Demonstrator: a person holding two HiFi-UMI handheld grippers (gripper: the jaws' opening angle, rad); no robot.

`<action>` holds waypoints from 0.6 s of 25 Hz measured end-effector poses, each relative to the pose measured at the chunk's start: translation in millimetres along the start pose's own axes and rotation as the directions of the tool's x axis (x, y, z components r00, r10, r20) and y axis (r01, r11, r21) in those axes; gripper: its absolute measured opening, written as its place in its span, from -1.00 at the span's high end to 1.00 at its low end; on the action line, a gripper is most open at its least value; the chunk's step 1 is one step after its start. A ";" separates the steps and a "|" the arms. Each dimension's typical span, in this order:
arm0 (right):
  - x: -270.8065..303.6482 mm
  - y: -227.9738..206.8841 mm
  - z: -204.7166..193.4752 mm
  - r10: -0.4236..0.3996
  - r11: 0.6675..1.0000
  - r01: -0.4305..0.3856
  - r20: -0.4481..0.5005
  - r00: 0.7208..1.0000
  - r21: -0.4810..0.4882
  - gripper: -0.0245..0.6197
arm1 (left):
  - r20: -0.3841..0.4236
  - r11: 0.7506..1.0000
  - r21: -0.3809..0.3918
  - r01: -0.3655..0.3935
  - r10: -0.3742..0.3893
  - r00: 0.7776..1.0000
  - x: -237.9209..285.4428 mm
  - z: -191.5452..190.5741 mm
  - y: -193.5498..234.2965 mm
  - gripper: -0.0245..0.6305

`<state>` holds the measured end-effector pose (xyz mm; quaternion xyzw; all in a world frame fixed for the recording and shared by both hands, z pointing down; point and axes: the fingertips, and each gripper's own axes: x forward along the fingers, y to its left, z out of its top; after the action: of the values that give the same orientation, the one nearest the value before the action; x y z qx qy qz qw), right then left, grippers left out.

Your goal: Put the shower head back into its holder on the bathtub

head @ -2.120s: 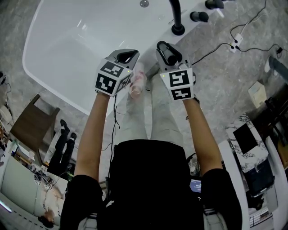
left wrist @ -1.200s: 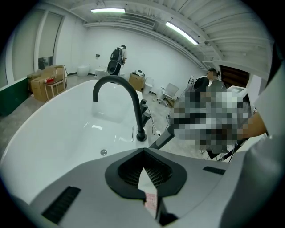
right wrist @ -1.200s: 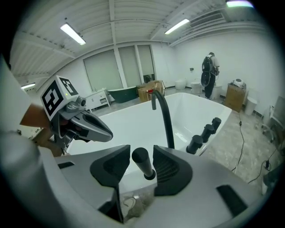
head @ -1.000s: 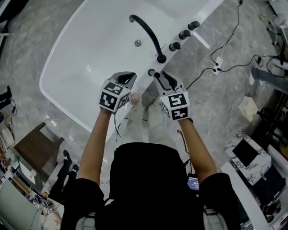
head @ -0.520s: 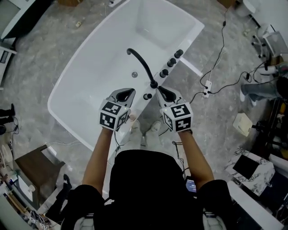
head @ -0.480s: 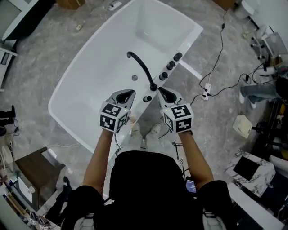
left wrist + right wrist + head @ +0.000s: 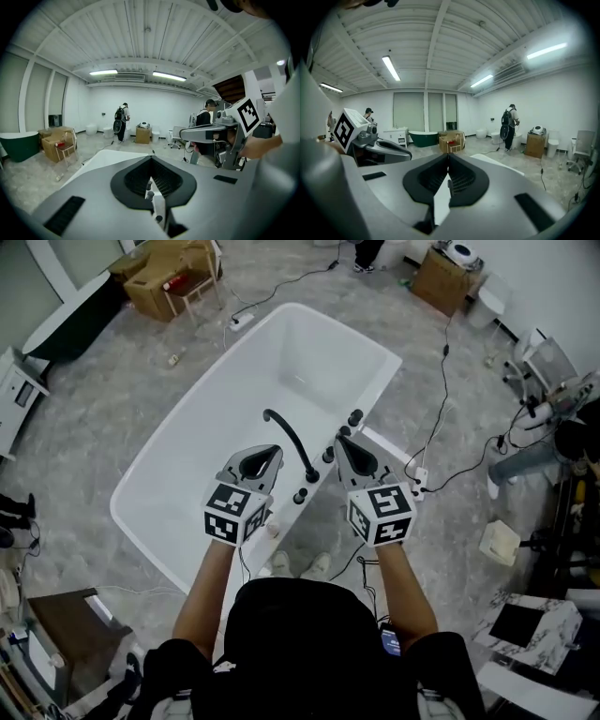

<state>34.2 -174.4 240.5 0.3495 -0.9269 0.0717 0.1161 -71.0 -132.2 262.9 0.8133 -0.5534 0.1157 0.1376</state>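
Head view looks down on a white tub (image 7: 187,465) with a black curved faucet (image 7: 292,442) rising from its near rim. The shower head (image 7: 300,495), a small black piece, stands on that rim just on the near side of the faucet's base; it is too small to tell more of its shape. The left gripper (image 7: 267,454) is held up left of the faucet and the right gripper (image 7: 345,446) right of it, both apart from the shower head. Left fingers are pressed together on nothing. Right fingers have just been closing and now meet, nothing between them.
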 end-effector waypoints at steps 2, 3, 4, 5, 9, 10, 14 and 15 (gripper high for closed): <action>-7.2 0.2 19.6 -0.006 1.000 0.006 0.043 0.999 -0.006 0.85 | 0.036 0.999 0.041 -0.012 0.011 0.999 -6.1 18.4 -2.2 0.89; -11.0 0.0 28.4 -0.008 1.000 0.009 0.063 0.998 -0.009 0.85 | 0.054 0.998 0.059 -0.018 0.015 0.998 -9.3 27.5 -4.4 0.88; -15.1 -0.1 36.5 -0.010 1.000 0.011 0.082 0.997 -0.012 0.85 | 0.072 0.997 0.075 -0.023 0.018 0.997 -12.5 36.4 -7.2 0.88; -19.2 0.0 43.7 -0.013 1.000 0.015 0.098 0.995 -0.016 0.85 | 0.089 0.996 0.088 -0.027 0.020 0.996 -16.1 45.2 -10.2 0.88; -31.9 0.8 65.6 -0.025 0.999 0.029 0.147 0.989 -0.026 0.85 | 0.161 0.993 0.112 -0.040 0.022 0.987 -31.6 78.5 -17.6 0.89; -34.6 0.7 69.0 -0.029 0.999 0.034 0.156 0.987 -0.025 0.85 | 0.177 0.992 0.116 -0.043 0.022 0.984 -35.3 85.3 -19.1 0.88; -47.1 -2.4 75.5 -0.045 0.998 0.052 0.177 0.983 -0.033 0.85 | 0.226 0.996 0.081 -0.022 0.003 0.974 -44.3 102.7 -30.3 0.88; -50.0 -3.7 76.2 -0.049 0.998 0.057 0.181 0.982 -0.038 0.85 | 0.231 0.998 0.066 -0.014 -0.001 0.973 -44.5 104.6 -33.2 0.88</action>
<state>60.5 -161.9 154.0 0.3766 -0.9253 0.0169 0.0413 -52.3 -118.7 146.7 0.8236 -0.5641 0.0393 0.0448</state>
